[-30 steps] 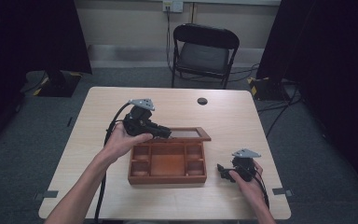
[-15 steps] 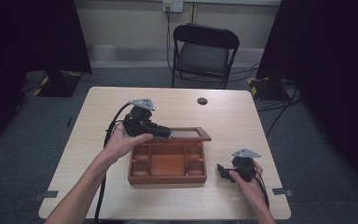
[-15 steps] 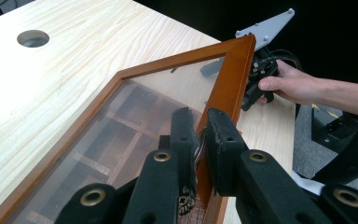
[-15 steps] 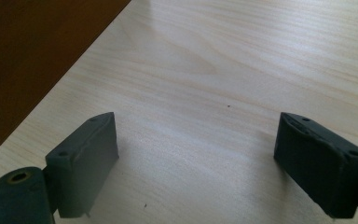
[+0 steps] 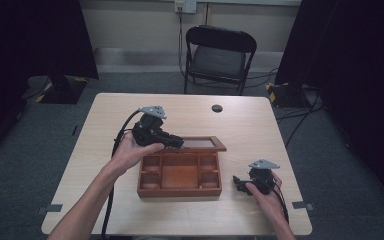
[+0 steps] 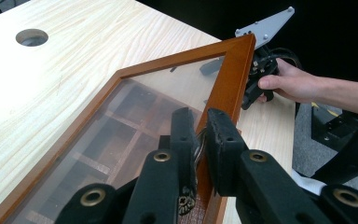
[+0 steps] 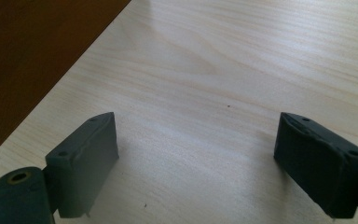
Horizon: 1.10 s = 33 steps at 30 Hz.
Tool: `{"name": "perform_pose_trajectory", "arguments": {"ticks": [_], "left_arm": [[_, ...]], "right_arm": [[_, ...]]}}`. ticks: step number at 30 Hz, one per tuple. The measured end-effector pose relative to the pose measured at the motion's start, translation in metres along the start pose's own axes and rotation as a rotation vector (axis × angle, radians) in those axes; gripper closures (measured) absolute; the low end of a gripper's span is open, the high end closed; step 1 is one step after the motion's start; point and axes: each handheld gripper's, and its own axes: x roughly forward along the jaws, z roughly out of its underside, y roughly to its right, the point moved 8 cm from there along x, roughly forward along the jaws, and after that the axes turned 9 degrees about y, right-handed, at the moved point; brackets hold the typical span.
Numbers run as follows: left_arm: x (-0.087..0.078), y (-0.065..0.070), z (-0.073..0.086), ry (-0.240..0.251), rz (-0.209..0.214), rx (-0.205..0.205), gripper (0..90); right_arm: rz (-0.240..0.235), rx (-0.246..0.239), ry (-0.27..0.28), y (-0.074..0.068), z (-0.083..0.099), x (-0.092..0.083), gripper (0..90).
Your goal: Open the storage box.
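You are working in what looks like a recording studio or lab bay, not a home. Black curtains (image 5: 35, 40) hang to both sides and close the space in, and grey carpet (image 5: 40, 135) covers the floor. A plain pale wood table (image 5: 260, 125) with a cable hole (image 5: 217, 108) sits in the middle, beyond your left gripper (image 5: 172, 142). Farther beyond it a black folding chair (image 5: 220, 52) stands against a bare wall with a power outlet (image 5: 185, 6). Cables (image 5: 300, 120) trail over the carpet beyond your right gripper (image 5: 237, 182), and yellow-black tape (image 5: 272, 92) marks equipment feet.
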Motion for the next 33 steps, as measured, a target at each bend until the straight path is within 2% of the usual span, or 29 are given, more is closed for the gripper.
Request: {"name": "perform_pose_trajectory", "arguments": {"ticks": [33], "left_arm": [[0.0002, 0.0003, -0.0012, -0.007, -0.003, 0.011, 81.6]], "right_arm": [[0.000, 0.000, 0.000, 0.0000, 0.0000, 0.0000, 12.6]]}}
